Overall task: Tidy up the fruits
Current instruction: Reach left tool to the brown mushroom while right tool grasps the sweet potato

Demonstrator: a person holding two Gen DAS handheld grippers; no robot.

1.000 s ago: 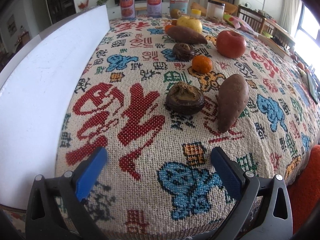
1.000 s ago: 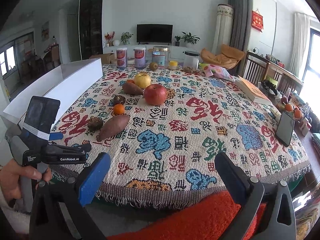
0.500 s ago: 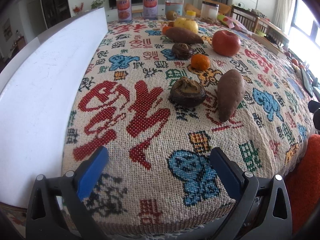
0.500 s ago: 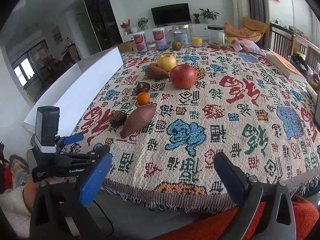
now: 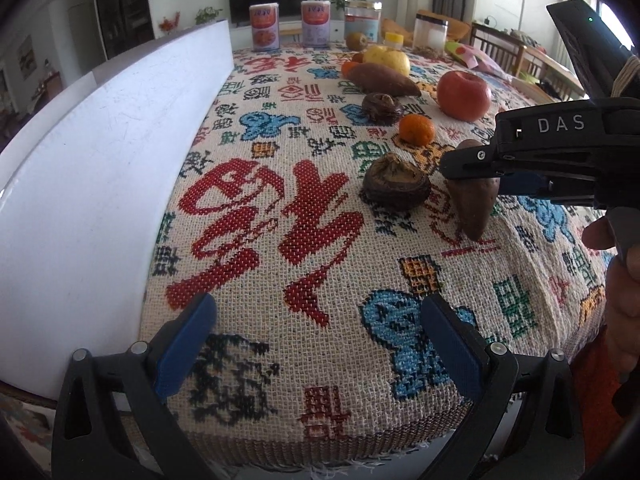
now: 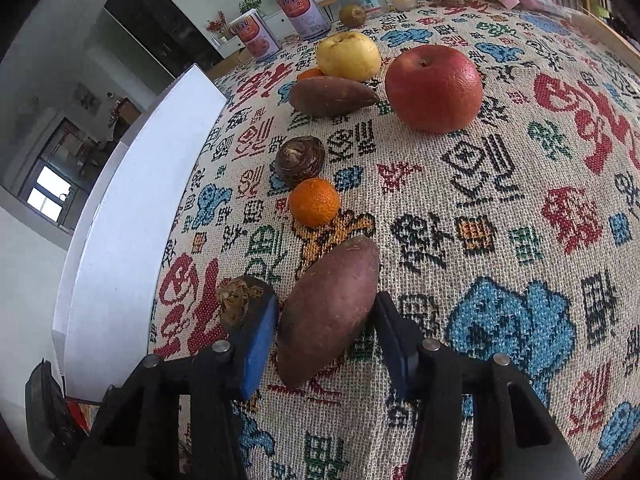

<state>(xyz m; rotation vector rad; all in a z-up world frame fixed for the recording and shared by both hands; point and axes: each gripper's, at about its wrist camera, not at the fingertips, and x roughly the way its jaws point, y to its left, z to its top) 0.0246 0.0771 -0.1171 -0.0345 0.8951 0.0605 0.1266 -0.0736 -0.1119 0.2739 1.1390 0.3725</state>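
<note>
Two grippers: both in view, each with blue pads on black fingers.
Right gripper (image 6: pixel 326 332): lowered over the near sweet potato (image 6: pixel 328 312), one pad on either side of it; jaws partly closed around it, the right pad at its skin, the left pad just beside it; firm contact on both sides I cannot tell.
Left gripper (image 5: pixel 316 344): jaws wide apart, holding nothing, hovering above the near edge of the tablecloth (image 5: pixel 280 240).
Near sweet potato: lies on the cloth, long axis running away from the right wrist camera, not visibly lifted.
Brown dried fruit (image 6: pixel 240 300): just left of the left pad, partly hidden behind it.
Mandarin (image 6: pixel 314 202): just beyond the sweet potato's far tip.
Second brown fruit (image 6: pixel 300 156): just behind the mandarin.
Second sweet potato (image 6: pixel 332 96): farther back, lying crosswise, in front of the yellow pear (image 6: pixel 348 56).
Red apple (image 6: pixel 434 88): right of the second sweet potato.
White box (image 6: pixel 132 216): along the left edge of the table.
Two tins (image 6: pixel 256 36): upright at the far edge.
</note>
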